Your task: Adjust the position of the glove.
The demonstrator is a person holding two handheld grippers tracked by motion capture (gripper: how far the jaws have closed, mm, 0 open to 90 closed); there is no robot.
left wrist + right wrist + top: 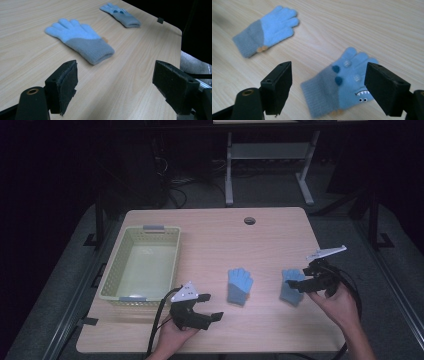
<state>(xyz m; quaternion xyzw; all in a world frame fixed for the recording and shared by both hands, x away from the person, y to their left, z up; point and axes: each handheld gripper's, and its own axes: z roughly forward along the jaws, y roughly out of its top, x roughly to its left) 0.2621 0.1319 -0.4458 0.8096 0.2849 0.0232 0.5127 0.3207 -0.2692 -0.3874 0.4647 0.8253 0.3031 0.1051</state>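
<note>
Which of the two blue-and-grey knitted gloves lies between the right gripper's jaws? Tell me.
The blue-and-grey knitted glove with dark dots and a small toothy face, at the right gripper. The plain glove lies mid-table, apart from both grippers.

Two small knitted gloves, light blue with grey cuffs, lie flat and apart on the pale wooden table. The plain-backed glove (240, 286) lies before my left hand; the monster-faced glove (342, 83), with dark blue spots, lies between my right jaws.

2 light-blue gloves (240, 285) with grey cuffs, pale green basket (116, 271), light wood-grain table (220, 237)
</note>
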